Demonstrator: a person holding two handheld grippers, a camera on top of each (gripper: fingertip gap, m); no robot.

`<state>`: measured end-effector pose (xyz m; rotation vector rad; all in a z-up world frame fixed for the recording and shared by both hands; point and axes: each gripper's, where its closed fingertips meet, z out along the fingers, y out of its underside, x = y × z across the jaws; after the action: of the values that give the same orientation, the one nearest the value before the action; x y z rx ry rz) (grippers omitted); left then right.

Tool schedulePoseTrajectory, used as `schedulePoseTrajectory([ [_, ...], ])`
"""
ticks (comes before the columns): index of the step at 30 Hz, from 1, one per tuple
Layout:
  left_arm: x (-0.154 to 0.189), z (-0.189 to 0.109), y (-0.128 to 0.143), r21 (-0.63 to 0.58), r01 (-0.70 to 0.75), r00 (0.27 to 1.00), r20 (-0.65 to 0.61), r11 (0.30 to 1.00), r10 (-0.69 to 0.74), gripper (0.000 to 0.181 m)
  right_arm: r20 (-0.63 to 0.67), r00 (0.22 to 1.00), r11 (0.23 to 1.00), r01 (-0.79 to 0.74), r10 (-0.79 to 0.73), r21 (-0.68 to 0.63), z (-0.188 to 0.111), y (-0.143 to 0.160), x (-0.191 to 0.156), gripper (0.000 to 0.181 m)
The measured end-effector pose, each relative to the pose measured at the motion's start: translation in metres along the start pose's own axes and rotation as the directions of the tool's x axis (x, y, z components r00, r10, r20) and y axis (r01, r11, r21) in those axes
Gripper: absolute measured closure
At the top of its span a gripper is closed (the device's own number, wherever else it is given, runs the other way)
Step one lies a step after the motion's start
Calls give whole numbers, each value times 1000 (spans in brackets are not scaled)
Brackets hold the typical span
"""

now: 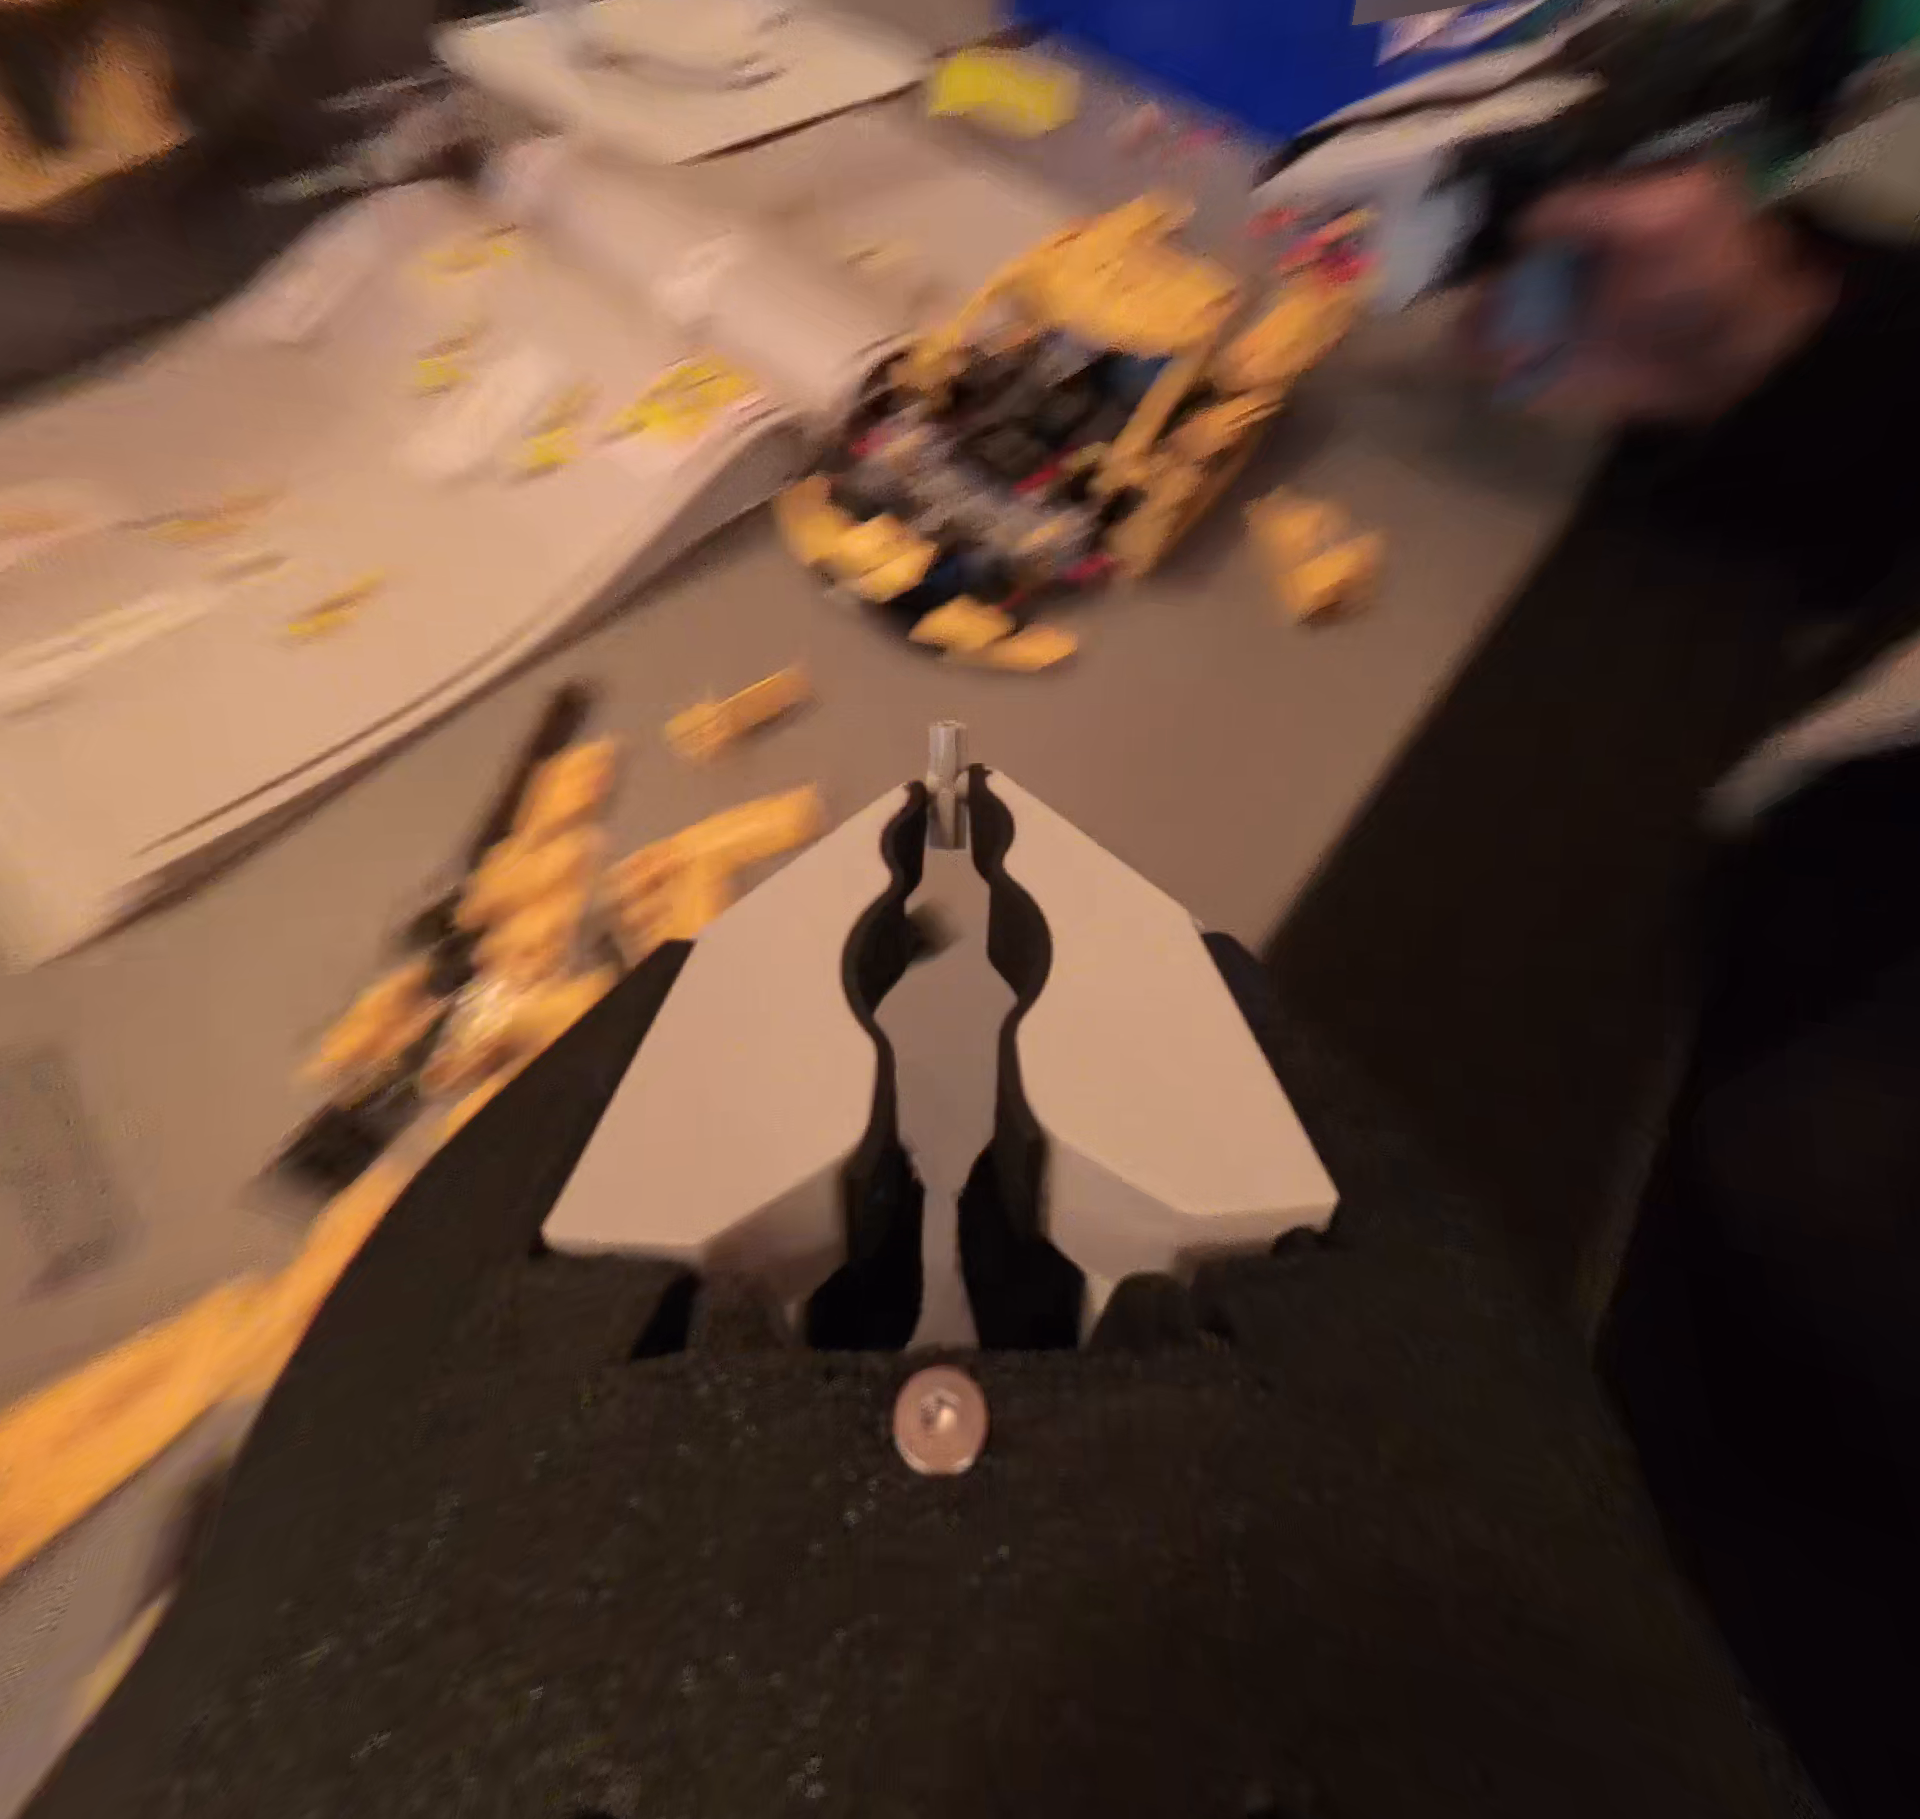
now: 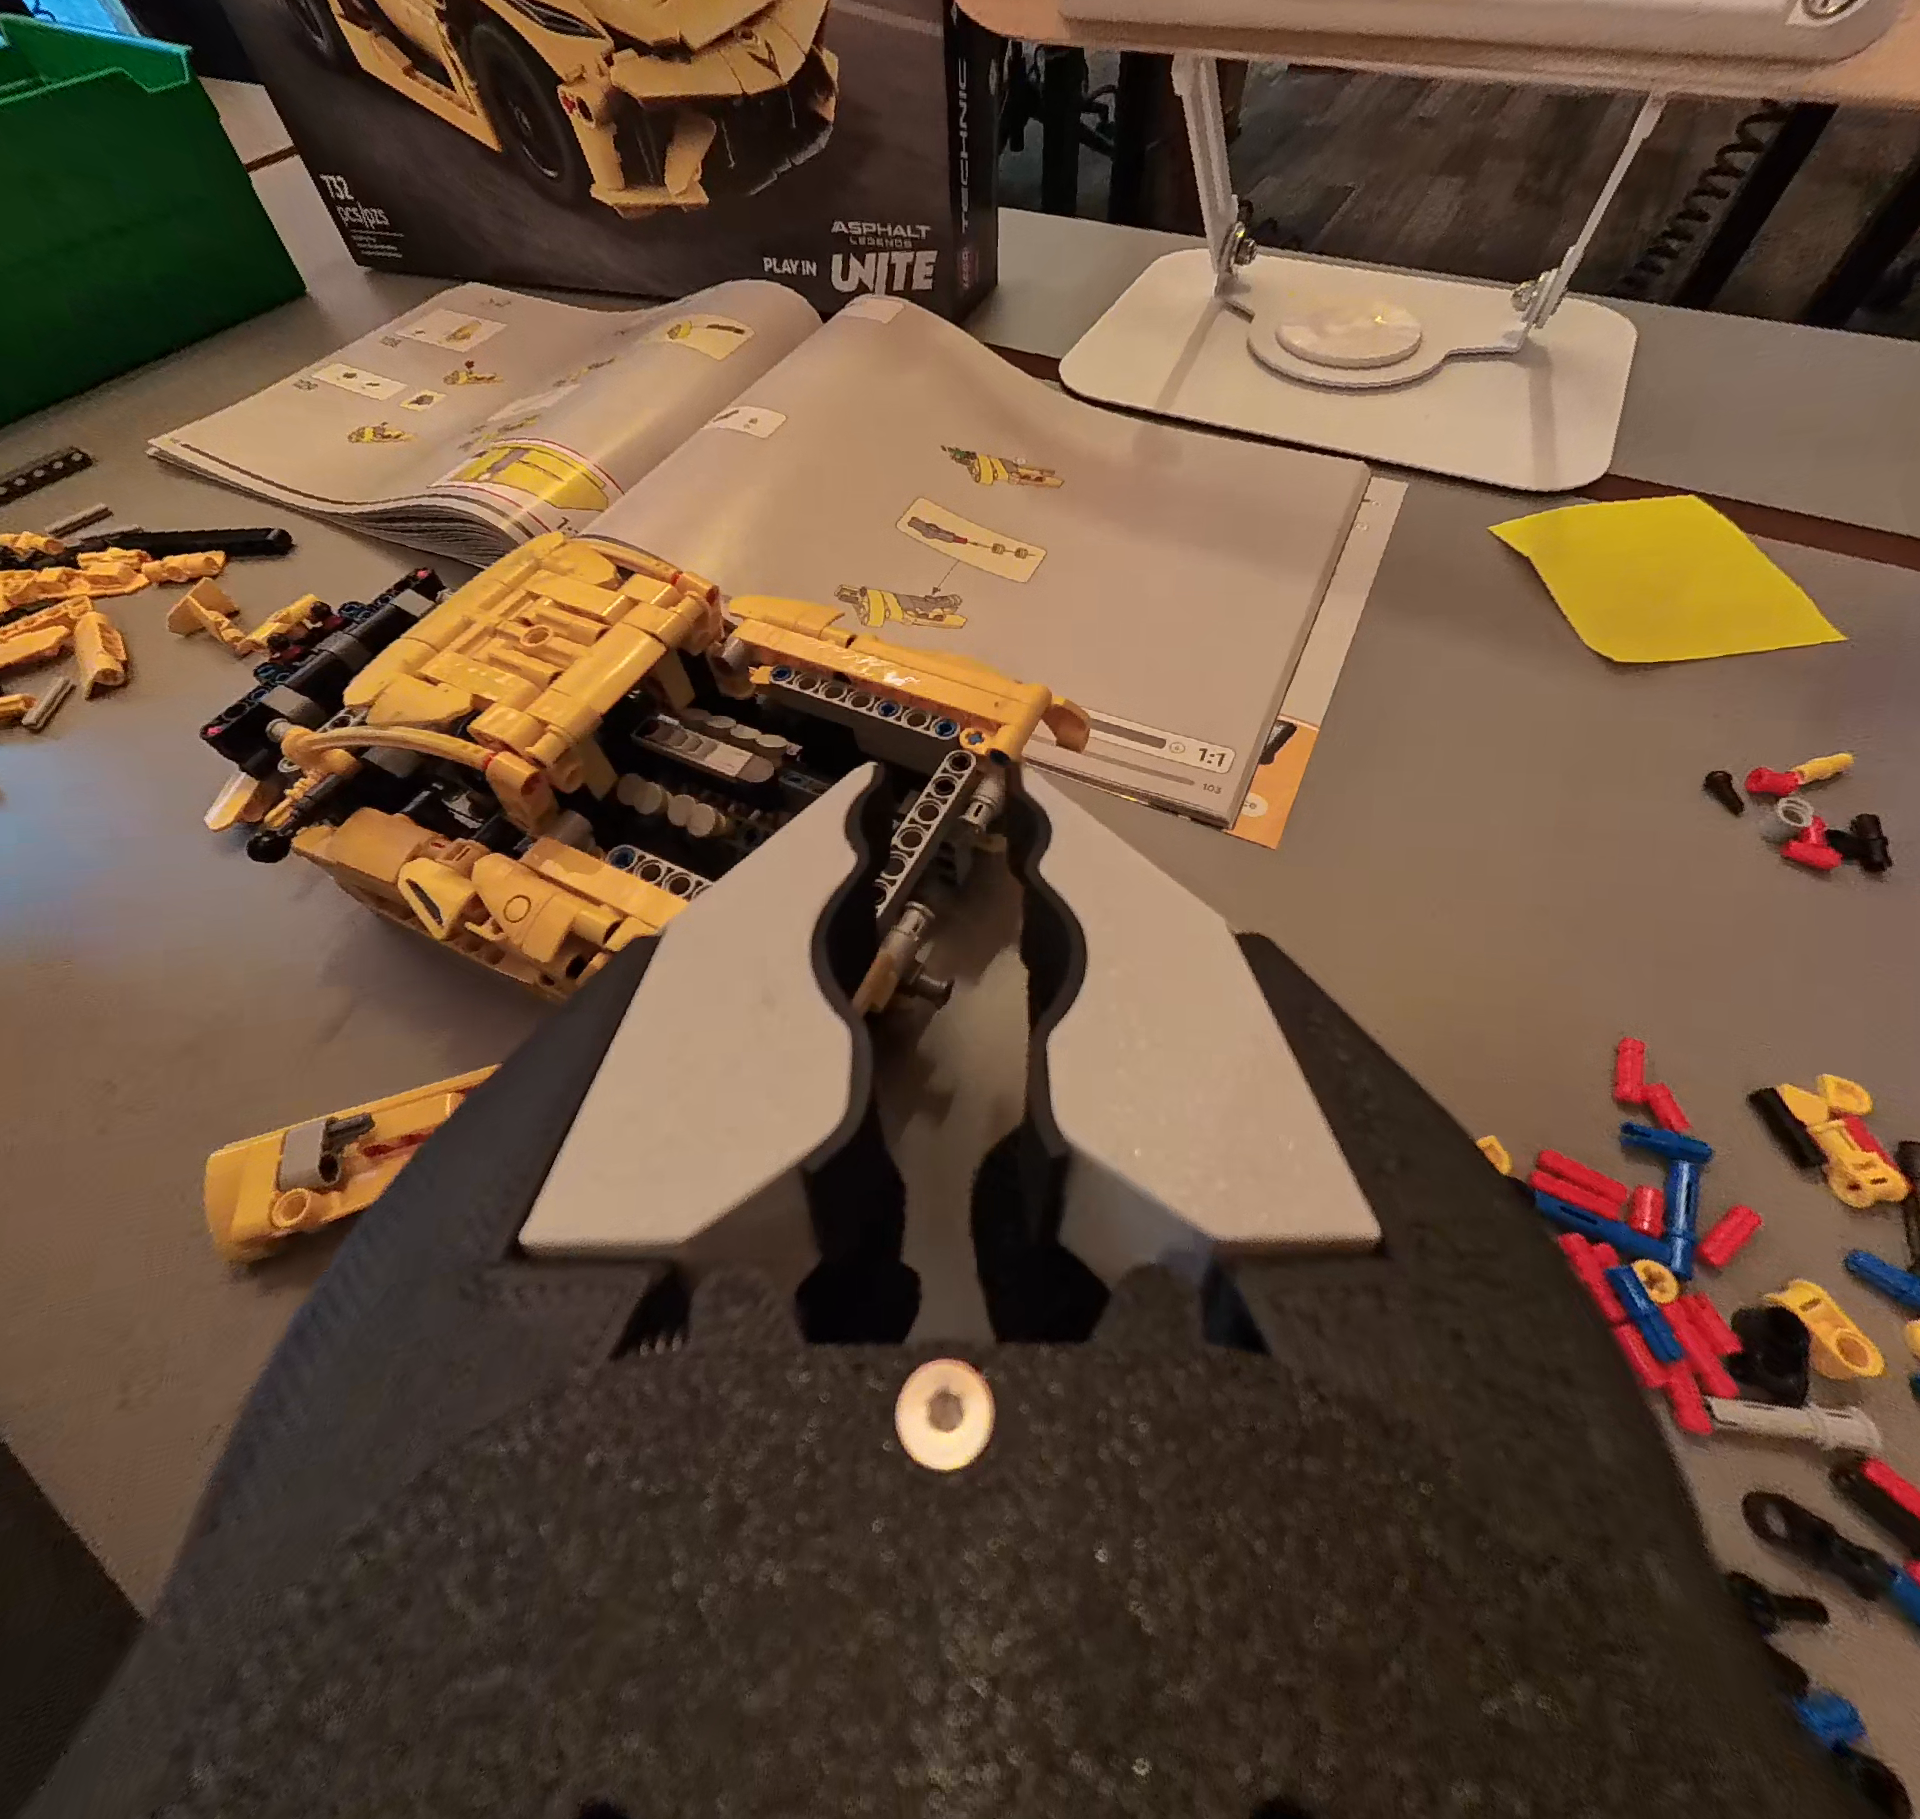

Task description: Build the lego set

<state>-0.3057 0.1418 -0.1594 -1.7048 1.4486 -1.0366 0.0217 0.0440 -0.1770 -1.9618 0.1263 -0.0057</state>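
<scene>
Left claw point(image 1: 948, 790) around grey pin point(image 1: 947, 801)

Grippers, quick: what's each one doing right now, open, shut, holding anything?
Left gripper: shut on a small grey pin at its fingertips.
Right gripper: partly open around the rear of the yellow car model; a firm grip cannot be told.

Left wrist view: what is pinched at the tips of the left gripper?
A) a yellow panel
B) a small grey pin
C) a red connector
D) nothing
B: a small grey pin stands upright between the tips of the left gripper, sharp against the blurred table.
</scene>
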Motion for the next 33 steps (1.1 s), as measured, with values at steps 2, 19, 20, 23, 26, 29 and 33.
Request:
schedulePoseTrajectory([
  [2,46,34,-21,-12,150,953,-266,989,-147,174,1,1000,1000,-5,5,7,-1,-1,0,161],
  [19,119,175,17,-338,-218,947,-298,915,116,173,-9,999,999,-39,39,12,-6,0,8,157],
  [20,116,175,20,-348,-229,950,-285,909,130,173,-22,998,998,-55,56,23,-9,-2,13,157],
  [23,119,176,22,-336,-226,947,-298,914,124,173,-3,987,987,-162,162,17,-24,-7,27,148],
  [26,121,176,22,-326,-220,943,-312,920,115,170,-128,985,978,-137,117,-156,-45,16,75,134],
  [29,120,174,15,-300,-191,945,-314,935,92,152,-226,971,956,-137,78,-259,-72,28,126,142],
  [33,99,161,-30,-80,-69,960,-277,994,45,151,-103,988,951,-140,116,-275,-83,39,129,145],
])
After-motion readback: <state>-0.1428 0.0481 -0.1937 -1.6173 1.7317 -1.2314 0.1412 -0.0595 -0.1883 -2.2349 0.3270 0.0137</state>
